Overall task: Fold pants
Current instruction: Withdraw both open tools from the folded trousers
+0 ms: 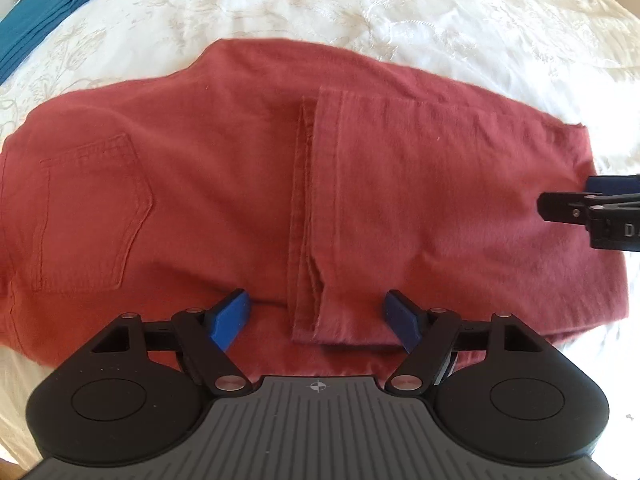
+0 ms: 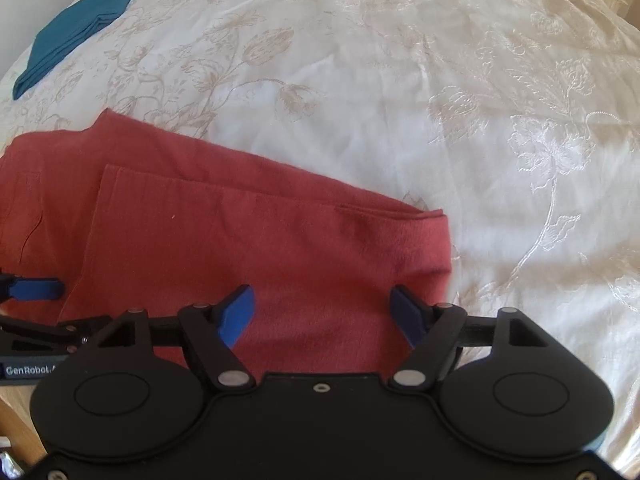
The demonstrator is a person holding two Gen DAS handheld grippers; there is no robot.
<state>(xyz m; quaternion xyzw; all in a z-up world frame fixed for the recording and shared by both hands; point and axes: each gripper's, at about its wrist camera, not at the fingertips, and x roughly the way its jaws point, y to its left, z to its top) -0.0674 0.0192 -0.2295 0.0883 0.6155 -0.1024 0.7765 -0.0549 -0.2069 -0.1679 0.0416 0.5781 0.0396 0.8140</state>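
My left gripper (image 1: 316, 322) and right gripper (image 2: 322, 318) gape empty above the red pants (image 1: 240, 184). Only my left view shows their back pocket (image 1: 92, 212); only my right shows bare bedspread (image 2: 440, 80) beyond their folded end.

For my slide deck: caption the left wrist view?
Open left gripper above red pants folded on a white bedspread.
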